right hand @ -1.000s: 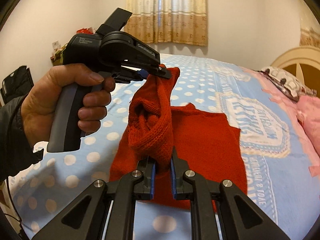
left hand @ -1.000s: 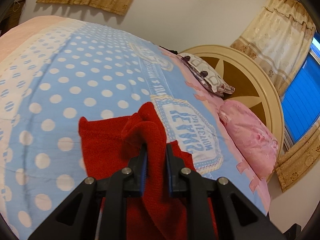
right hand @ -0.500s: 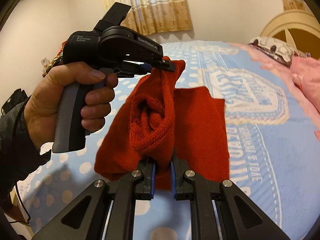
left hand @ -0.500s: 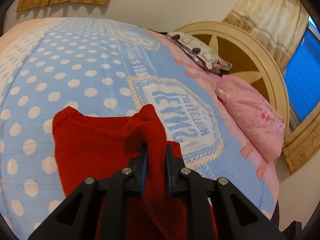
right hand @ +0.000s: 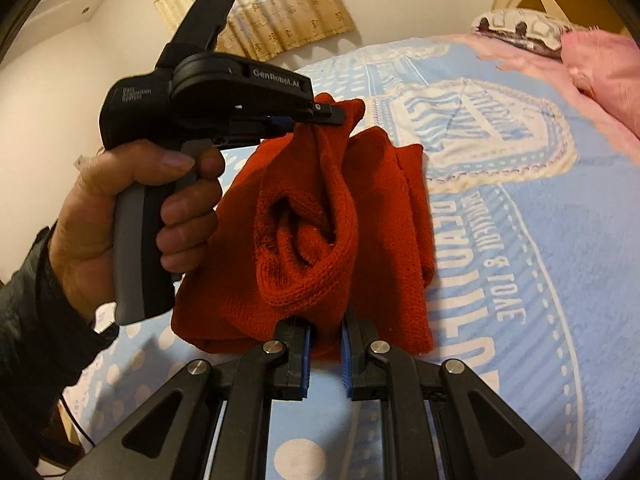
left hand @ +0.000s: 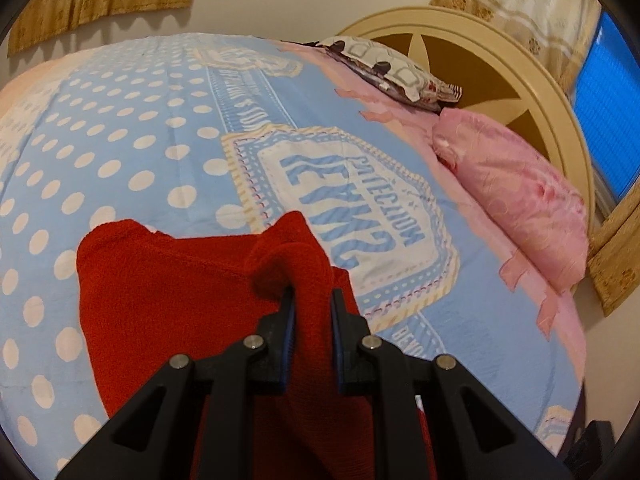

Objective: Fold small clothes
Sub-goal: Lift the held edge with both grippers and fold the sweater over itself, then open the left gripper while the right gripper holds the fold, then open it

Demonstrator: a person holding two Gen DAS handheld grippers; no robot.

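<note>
A red knitted garment [left hand: 168, 292] lies partly on the blue polka-dot bedspread [left hand: 132, 152]. My left gripper [left hand: 313, 300] is shut on a raised fold of it. In the right wrist view the garment [right hand: 384, 216] hangs bunched between both grippers, its far part resting on the bed. My right gripper [right hand: 325, 322] is shut on its lower edge. The left gripper [right hand: 332, 114], held in a hand, pinches the upper corner above it.
A pink pillow [left hand: 516, 204] and a patterned pillow [left hand: 392, 68] lie by the round cream headboard [left hand: 500, 60] on the right. A printed badge [right hand: 480, 120] marks the bedspread. Curtains [right hand: 256, 4] hang on the far wall.
Both grippers have carried the held edge of the red garment across the bed toward the printed badge. The garment folds over itself more. Both stay shut.
</note>
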